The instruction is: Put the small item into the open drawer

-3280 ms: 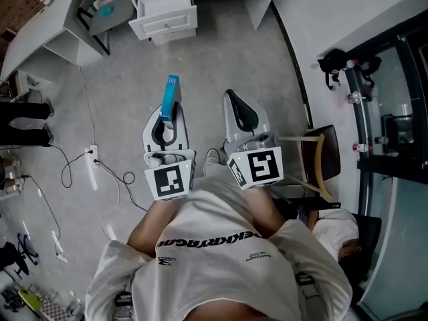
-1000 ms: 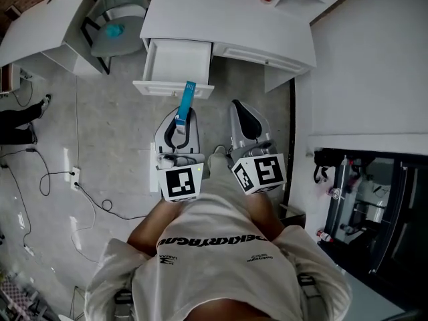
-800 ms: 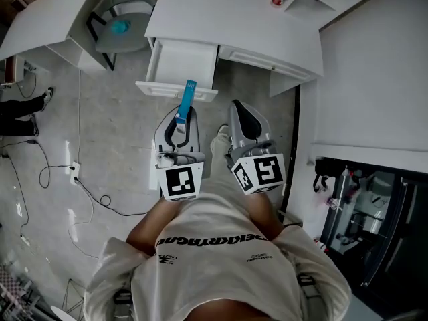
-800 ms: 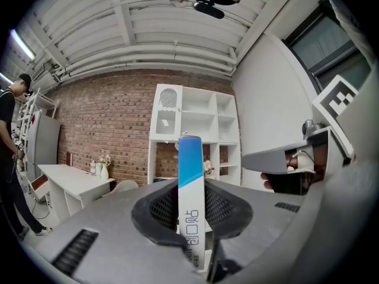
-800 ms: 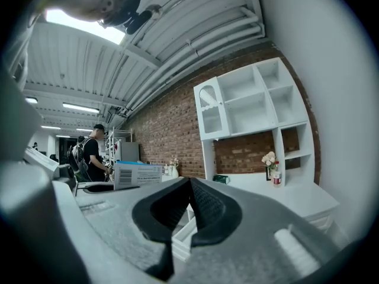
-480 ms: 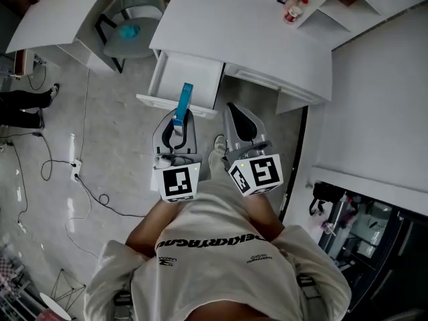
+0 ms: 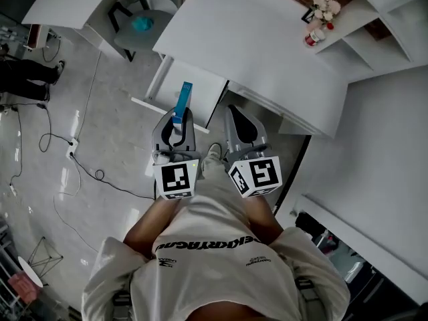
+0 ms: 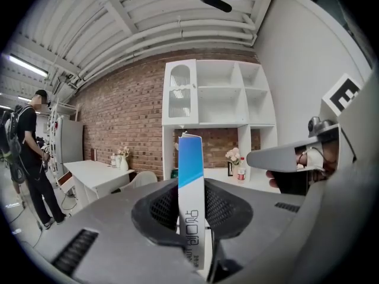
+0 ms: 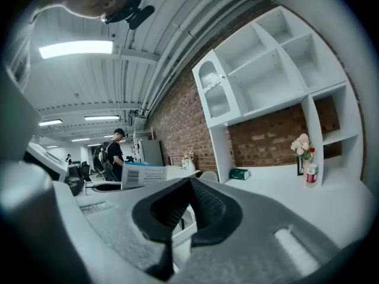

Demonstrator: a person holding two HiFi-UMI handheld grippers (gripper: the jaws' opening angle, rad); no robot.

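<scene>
The small item is a slim blue-and-white box (image 7: 182, 101), and my left gripper (image 7: 178, 114) is shut on its lower end. In the left gripper view the box (image 8: 190, 176) stands upright between the pads, its blue end pointing away. In the head view its far end lies over the front edge of the open white drawer (image 7: 195, 84), which is pulled out from under the white desk (image 7: 261, 45). My right gripper (image 7: 235, 110) is beside the left one, shut, with nothing in it. Its closed tips (image 9: 190, 182) point at the desk and shelves.
A chair (image 7: 137, 24) with a teal thing on its seat stands left of the desk. Flowers (image 7: 325, 7) and a small bottle (image 7: 311, 37) sit at the desk's far end. Cables (image 7: 73, 156) run over the floor at left. A person (image 7: 27, 77) stands far left.
Both grippers have moved forward to the desk, and the drawer now lies right under the box's far end. The left gripper's hold on the box is the same; the right stays shut.
</scene>
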